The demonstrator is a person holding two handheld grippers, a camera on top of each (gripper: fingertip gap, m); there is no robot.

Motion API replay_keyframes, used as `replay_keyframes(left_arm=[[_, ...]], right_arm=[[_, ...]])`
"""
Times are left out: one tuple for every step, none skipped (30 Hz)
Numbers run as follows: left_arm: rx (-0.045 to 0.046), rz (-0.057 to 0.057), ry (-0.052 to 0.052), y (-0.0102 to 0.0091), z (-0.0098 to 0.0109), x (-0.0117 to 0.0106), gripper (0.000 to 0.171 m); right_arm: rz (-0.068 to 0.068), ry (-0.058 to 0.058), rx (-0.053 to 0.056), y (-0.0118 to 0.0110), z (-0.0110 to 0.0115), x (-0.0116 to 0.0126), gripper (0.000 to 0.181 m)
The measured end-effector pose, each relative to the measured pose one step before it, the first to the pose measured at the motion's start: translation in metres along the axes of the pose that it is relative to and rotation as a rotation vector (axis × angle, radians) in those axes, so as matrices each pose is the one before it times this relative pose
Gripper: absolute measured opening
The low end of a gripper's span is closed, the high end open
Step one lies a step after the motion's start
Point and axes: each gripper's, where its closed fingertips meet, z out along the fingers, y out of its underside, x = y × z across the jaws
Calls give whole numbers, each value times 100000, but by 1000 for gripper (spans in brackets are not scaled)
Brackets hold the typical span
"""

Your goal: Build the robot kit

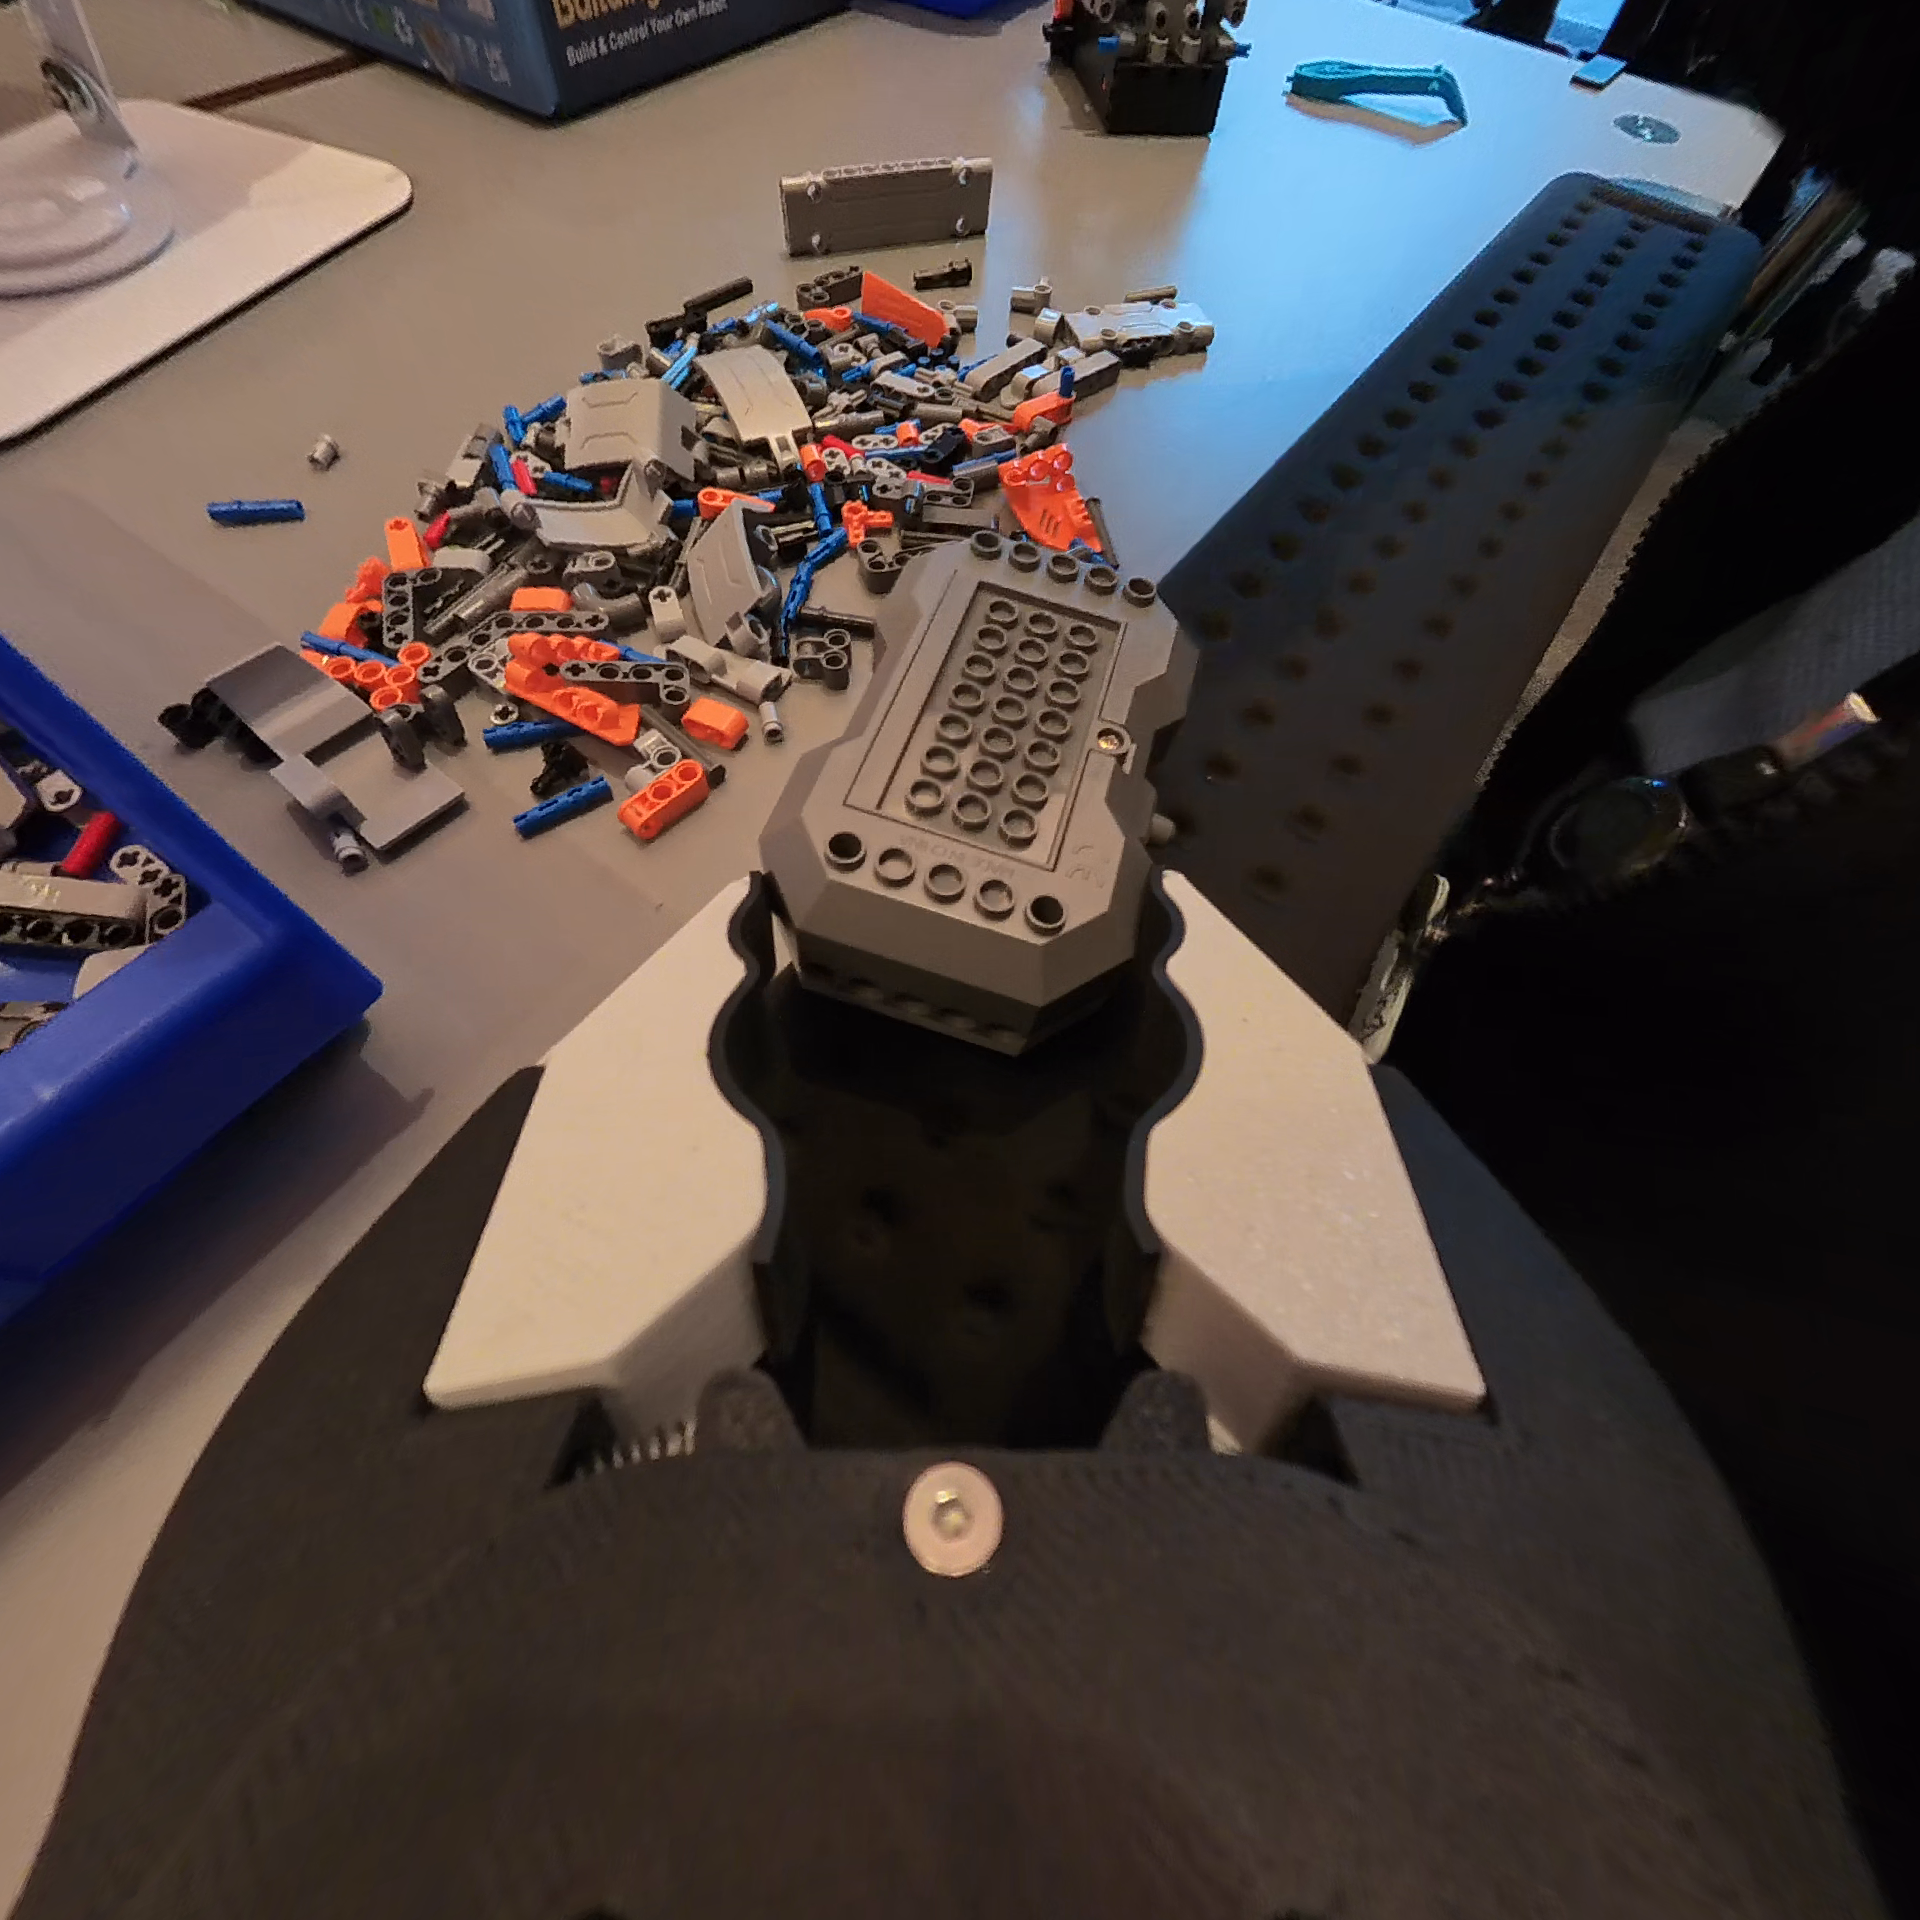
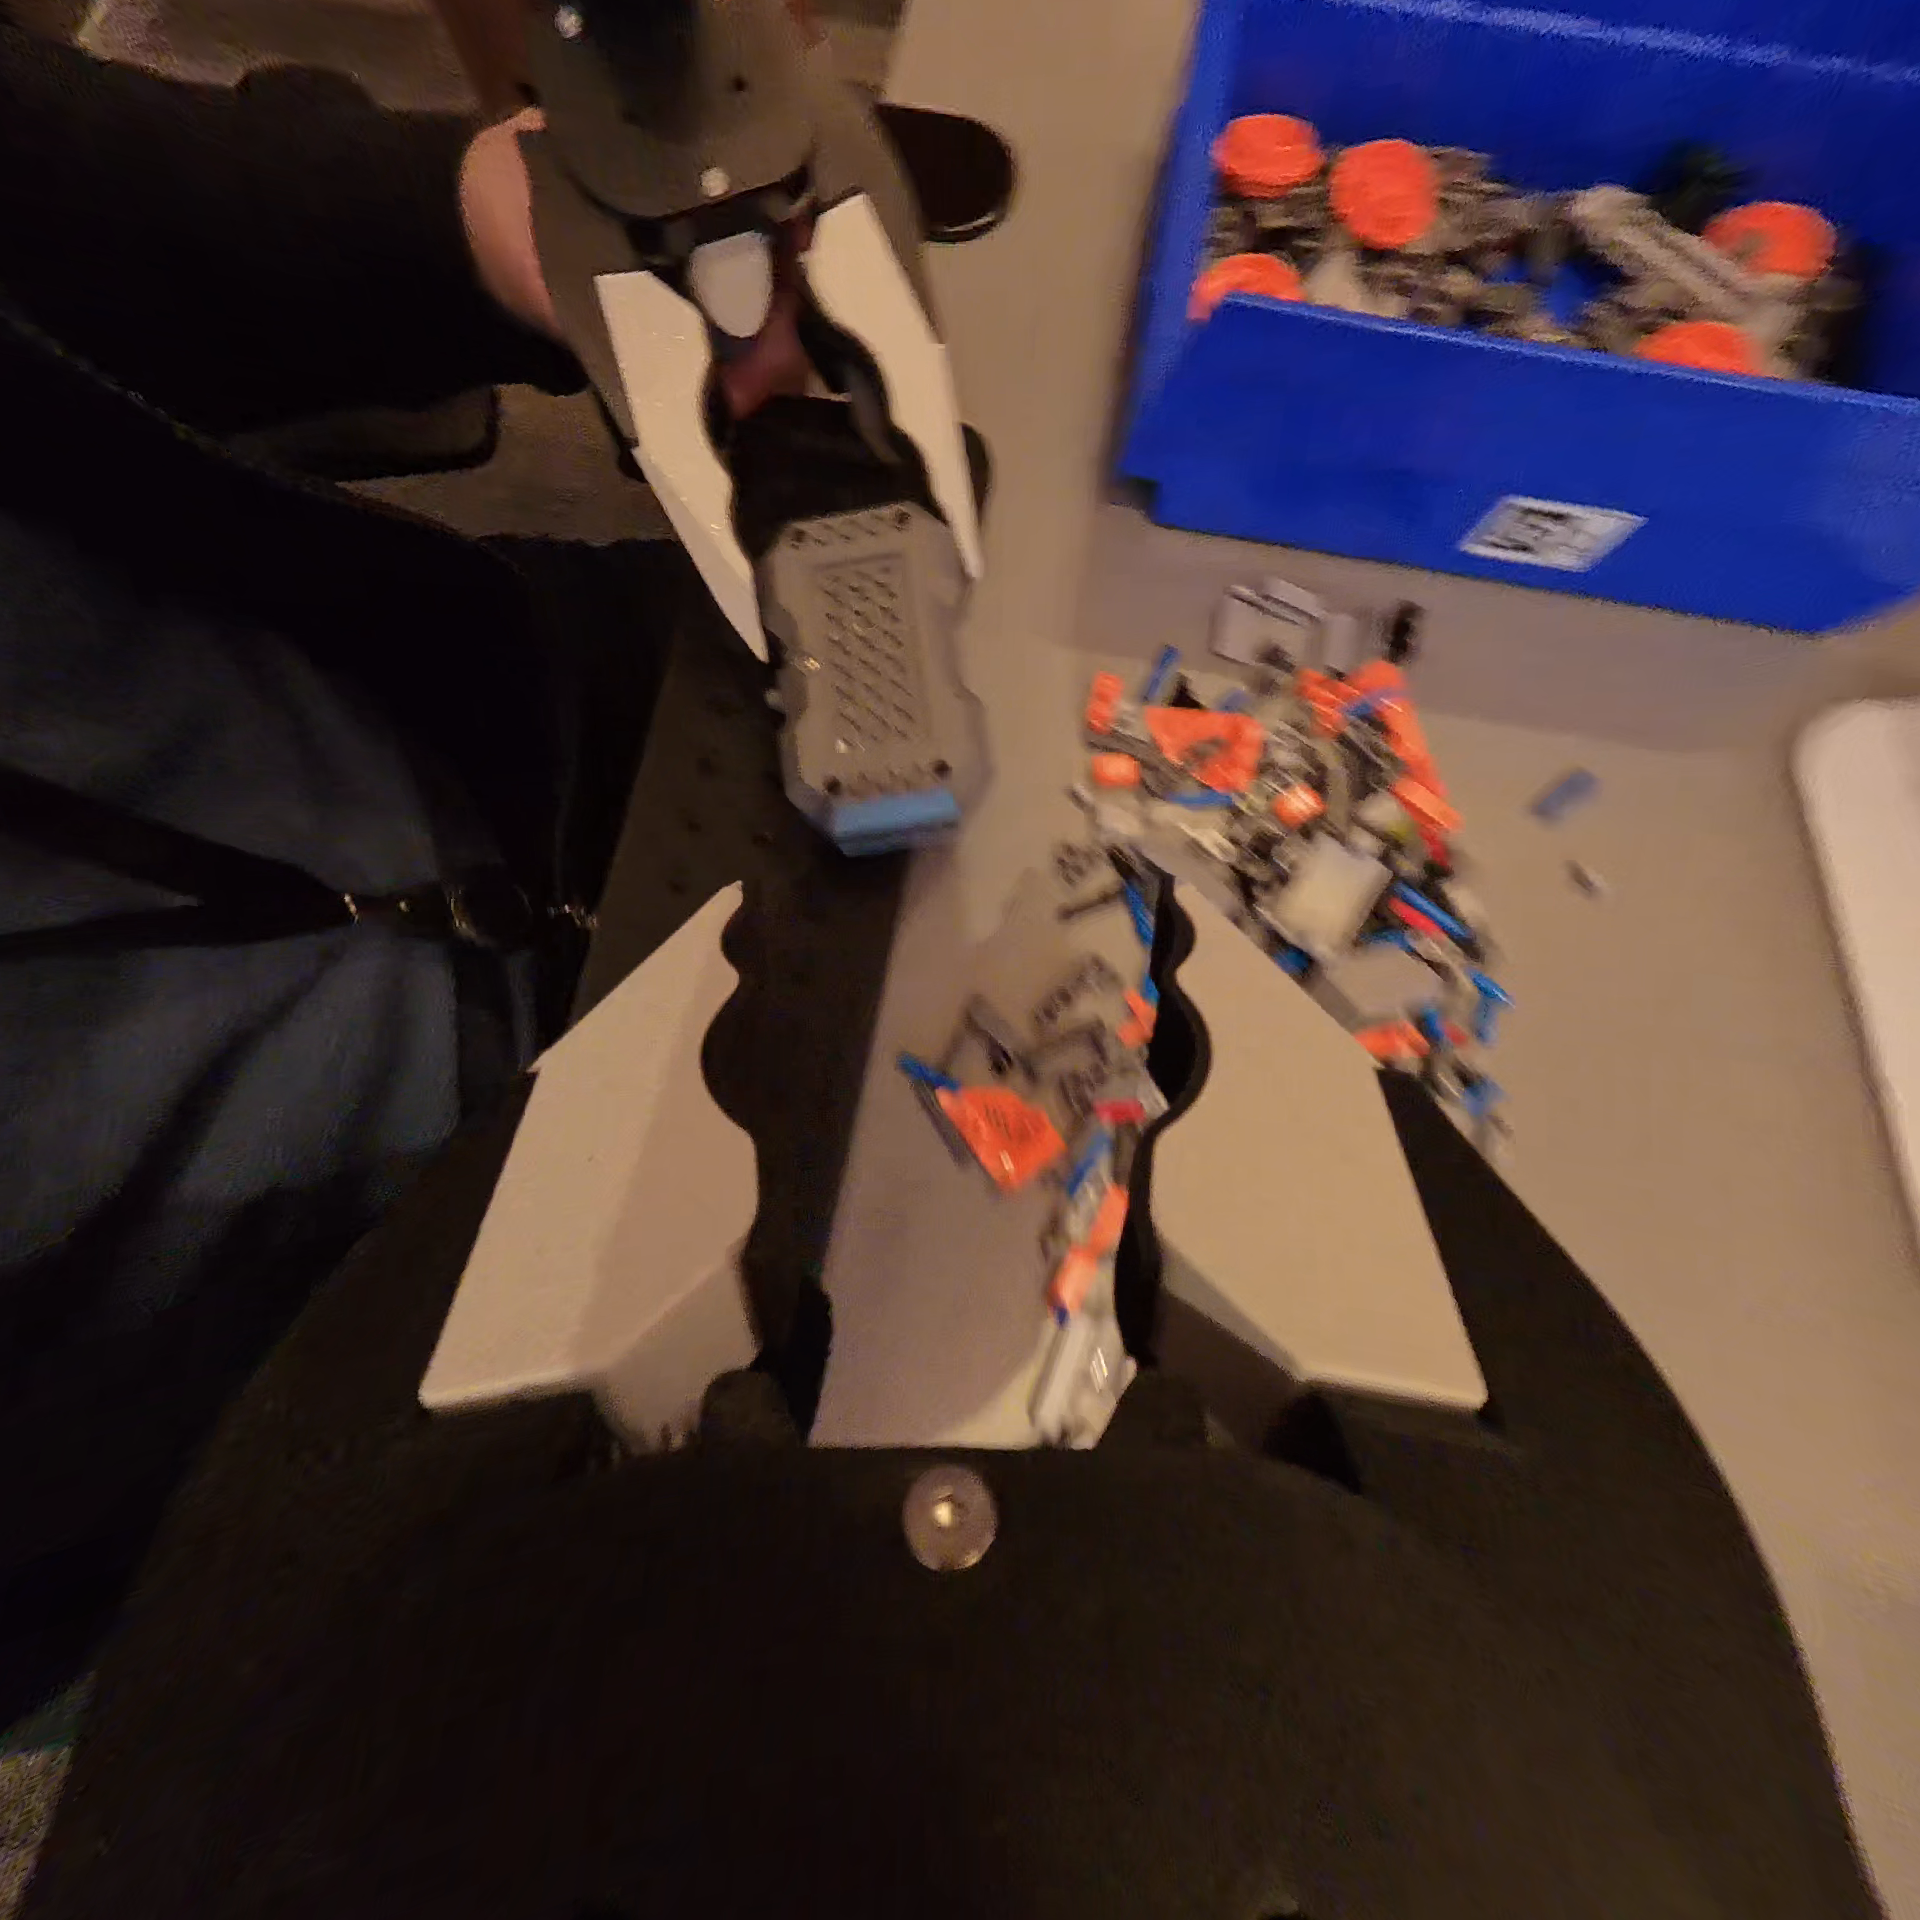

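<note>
My left gripper point(image 1: 961, 899) is shut on a large grey studded block point(image 1: 987, 769) with rows of round holes, and holds it above the table edge and a black perforated wrist rest point(image 1: 1455, 499). The right wrist view shows this block point(image 2: 868, 675) with a light blue end, clamped between the left gripper's white fingers point(image 2: 675, 416). My right gripper point(image 2: 951, 899) is open and empty, above the near edge of a pile of small orange, blue and grey building pieces point(image 2: 1278, 831). The pile also shows in the left wrist view point(image 1: 727, 520).
A blue bin point(image 2: 1507, 436) with orange and grey parts stands beyond the pile; its corner shows in the left wrist view point(image 1: 156, 1039). A blue box point(image 1: 540, 42), a black assembly point(image 1: 1143, 62), a teal tool point(image 1: 1382, 94), a grey plate point(image 1: 883, 203) and a white mat point(image 1: 187, 249) lie farther back. There is about 15 centimeters between the tips of the two grippers.
</note>
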Motion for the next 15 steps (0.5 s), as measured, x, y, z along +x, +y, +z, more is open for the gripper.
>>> replay_keyframes(left_arm=[[338, 18, -125, -12, -52, 53, 68], [284, -99, 185, -19, -54, 85, 68], [603, 57, 120, -57, -62, 77, 68], [556, -15, 361, -39, -49, 95, 68], [628, 60, 269, -35, -28, 83, 68], [472, -230, -217, -24, -25, -20, 68], [491, -485, -123, -39, -50, -39, 68], [1065, -384, 383, -105, -83, 35, 68], [1158, -398, 1019, -106, -85, 110, 68], [498, -169, 69, -16, -84, -37, 68], [139, 284, -414, 49, -136, -110, 68], [809, -368, 703, -60, -144, -1, 68], [800, -514, 915, -71, -104, 28, 68], [869, -675, 322, -116, -105, -75, 68], [1237, -928, 737, -192, -142, -47, 67]], right_arm=[[-1848, -4283, -514, -230, 2287, -942, 76], [-994, -4567, -2304, 94, 2187, -814, 79], [-1133, -2515, -4195, 329, 1988, -401, 88], [-2251, -411, -3123, 168, 1688, -96, 92], [-2186, -1029, -1984, 27, 1488, -209, 91], [-869, -1443, -2503, 109, 1292, -236, 91], [-1015, 316, -2785, 153, 1003, 26, 92], [-1941, 2133, -2715, 196, 685, 309, 90], [-1626, 1680, -2077, 163, 460, 279, 81], [-461, 269, -496, -5, 268, 137, 76], [467, -729, 787, -170, 58, 51, 76], [249, -1189, 1332, -187, -71, -47, 76], [1042, -1502, 945, -133, -80, -56, 76], [1552, -1239, 1320, -175, -80, 12, 76], [1856, -1740, 1490, -166, -78, -45, 76]])
